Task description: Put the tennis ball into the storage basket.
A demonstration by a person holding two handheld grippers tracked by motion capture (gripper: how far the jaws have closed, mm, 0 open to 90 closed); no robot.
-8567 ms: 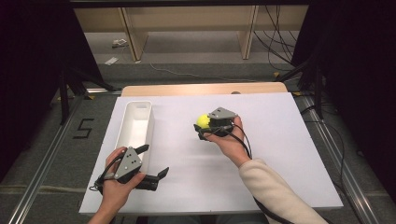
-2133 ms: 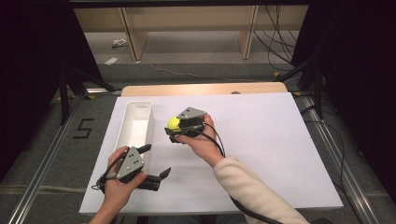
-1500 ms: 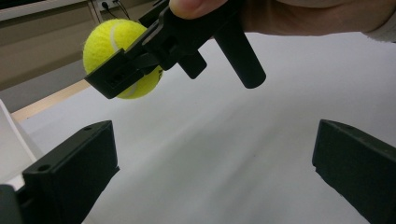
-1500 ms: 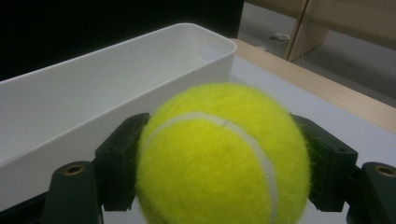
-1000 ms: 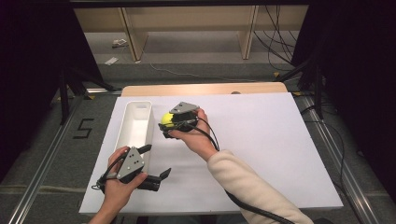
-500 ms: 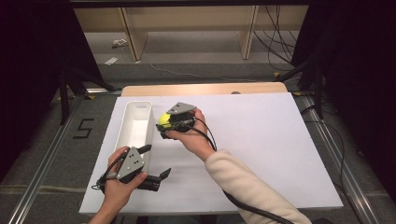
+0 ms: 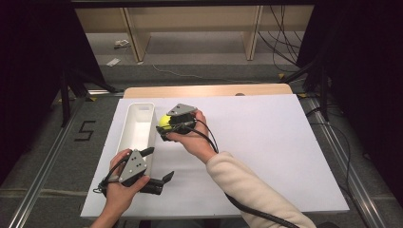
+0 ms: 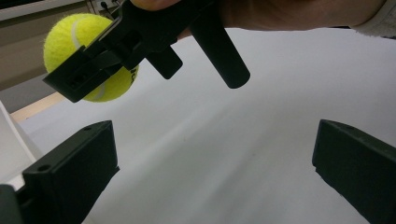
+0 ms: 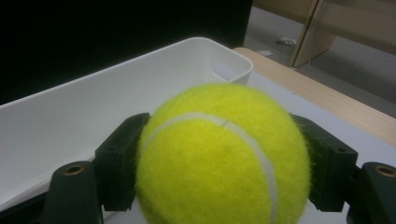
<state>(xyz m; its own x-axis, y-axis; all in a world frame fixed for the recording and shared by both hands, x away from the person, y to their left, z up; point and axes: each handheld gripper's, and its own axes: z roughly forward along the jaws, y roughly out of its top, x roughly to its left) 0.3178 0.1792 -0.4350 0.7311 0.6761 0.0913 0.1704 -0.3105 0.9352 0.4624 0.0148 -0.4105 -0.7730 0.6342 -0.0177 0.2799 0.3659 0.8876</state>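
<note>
A yellow tennis ball (image 7: 165,121) (image 9: 222,156) (image 8: 86,56) is held in the air by my right gripper (image 7: 166,124), which is shut on it with a jaw on each side. The ball hangs just right of the long white bin (image 7: 137,132) (image 9: 93,107), close to its rim. My left gripper (image 7: 159,166) (image 8: 212,172) rests low near the table's front edge, beside the bin's near end, open with nothing between its jaws.
A white sheet (image 7: 266,142) covers the table, and a strip of wood (image 7: 209,90) shows along its far edge. Beyond the table stand wooden shelves (image 7: 190,23) on a grey floor, with cables at the right.
My right gripper has carried the ball left across the table, from the middle to the bin's edge. My left gripper has stayed in place.
</note>
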